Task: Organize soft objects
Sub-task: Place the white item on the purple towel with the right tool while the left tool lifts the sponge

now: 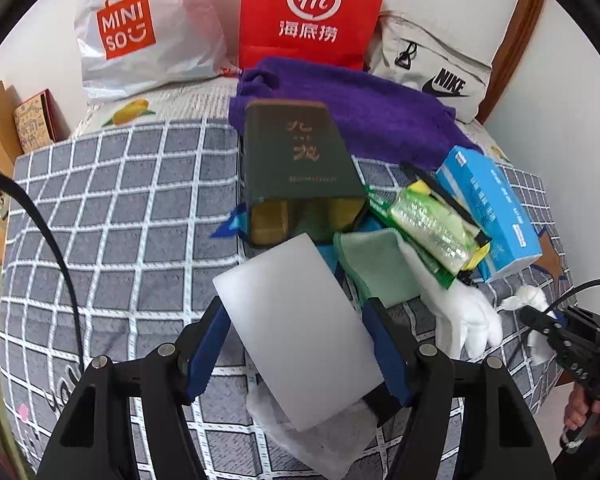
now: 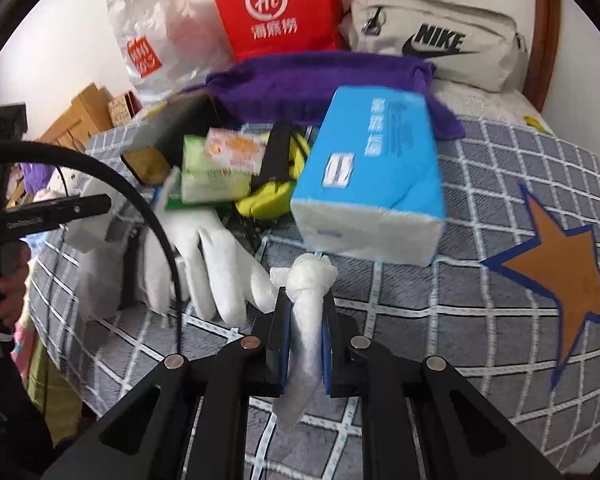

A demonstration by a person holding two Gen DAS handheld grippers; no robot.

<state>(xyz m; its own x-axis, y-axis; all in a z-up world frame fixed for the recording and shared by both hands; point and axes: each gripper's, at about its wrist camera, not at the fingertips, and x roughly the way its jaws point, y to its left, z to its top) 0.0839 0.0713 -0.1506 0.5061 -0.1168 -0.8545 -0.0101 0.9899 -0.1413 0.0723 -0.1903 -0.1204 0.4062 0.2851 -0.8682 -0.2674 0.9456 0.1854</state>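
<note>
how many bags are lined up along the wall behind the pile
3: a white Miniso plastic bag on the left, a red Haidilao paper bag in the middle, and a grey Nike pouch on the right. The purple towel could hide more.

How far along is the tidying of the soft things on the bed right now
Nothing looks sorted yet. In hand: the left gripper clamps a white foam block, and the right gripper is shut on a knotted white plastic bag. Left: the white glove, green cloth and purple towel lie piled among boxes.
</note>
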